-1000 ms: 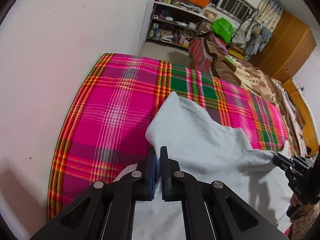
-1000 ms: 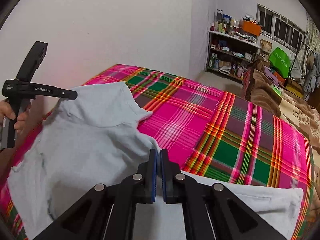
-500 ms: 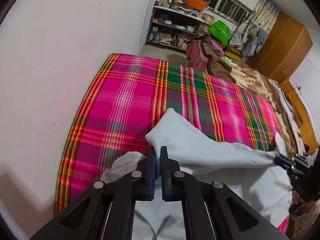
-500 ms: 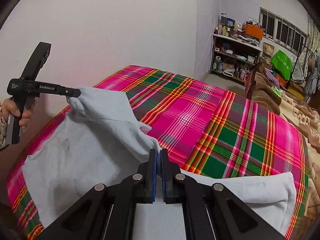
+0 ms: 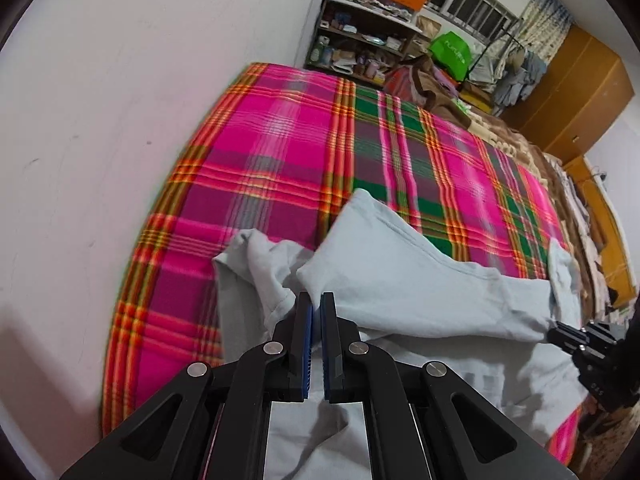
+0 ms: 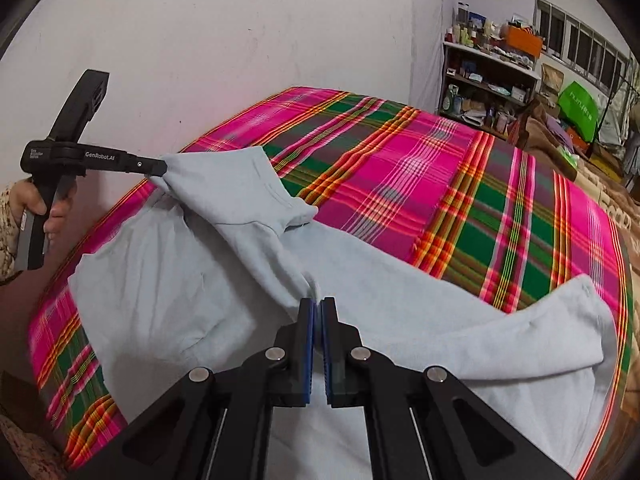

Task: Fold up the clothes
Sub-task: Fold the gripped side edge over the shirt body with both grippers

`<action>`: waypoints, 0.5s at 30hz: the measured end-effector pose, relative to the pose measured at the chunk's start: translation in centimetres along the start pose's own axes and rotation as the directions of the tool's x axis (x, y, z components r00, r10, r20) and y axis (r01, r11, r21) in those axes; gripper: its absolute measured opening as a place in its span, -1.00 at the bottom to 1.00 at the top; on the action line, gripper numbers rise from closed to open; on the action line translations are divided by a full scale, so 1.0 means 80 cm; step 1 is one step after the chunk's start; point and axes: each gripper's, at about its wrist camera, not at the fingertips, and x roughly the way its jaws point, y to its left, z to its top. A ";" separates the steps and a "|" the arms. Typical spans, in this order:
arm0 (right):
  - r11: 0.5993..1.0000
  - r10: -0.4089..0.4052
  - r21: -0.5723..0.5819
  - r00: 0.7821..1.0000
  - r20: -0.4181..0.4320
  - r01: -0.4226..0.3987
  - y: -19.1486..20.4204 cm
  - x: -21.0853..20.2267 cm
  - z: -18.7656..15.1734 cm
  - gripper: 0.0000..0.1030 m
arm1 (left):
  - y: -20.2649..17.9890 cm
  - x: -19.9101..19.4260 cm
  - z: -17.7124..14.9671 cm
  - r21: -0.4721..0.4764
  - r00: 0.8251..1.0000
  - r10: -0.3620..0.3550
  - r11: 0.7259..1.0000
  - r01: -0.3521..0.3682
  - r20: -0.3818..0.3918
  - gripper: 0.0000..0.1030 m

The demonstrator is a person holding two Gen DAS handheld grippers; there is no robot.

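Note:
A pale grey long-sleeved top [image 5: 404,276] [image 6: 248,292] lies on a pink and green plaid blanket [image 5: 280,152] [image 6: 420,184] covering a bed. My left gripper [image 5: 316,302] [image 6: 160,168] is shut on one end of a raised fold of the top. My right gripper [image 6: 318,306] [image 5: 554,332] is shut on the other end of that fold. The fold hangs stretched between the two grippers above the rest of the garment. One sleeve [image 6: 568,320] lies spread out to the right. A hand [image 6: 44,208] holds the left gripper's handle.
A white wall [image 5: 140,80] runs close along the bed's left side. A cluttered shelf [image 5: 360,44] [image 6: 492,80] and a green bag [image 5: 452,52] stand beyond the bed. Brown bedding [image 5: 500,132] and a wooden wardrobe [image 5: 572,92] are at the right.
Both grippers have pulled the held fold back toward the near edge of the bed, laying it over the garment's body. More plaid blanket shows beyond the top.

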 end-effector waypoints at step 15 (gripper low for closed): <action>1.000 -0.021 0.014 1.000 -0.020 0.021 -0.028 0.006 -0.006 -0.92 | -0.008 -0.011 -0.034 0.002 0.999 0.027 1.000 -0.027 0.022 -0.93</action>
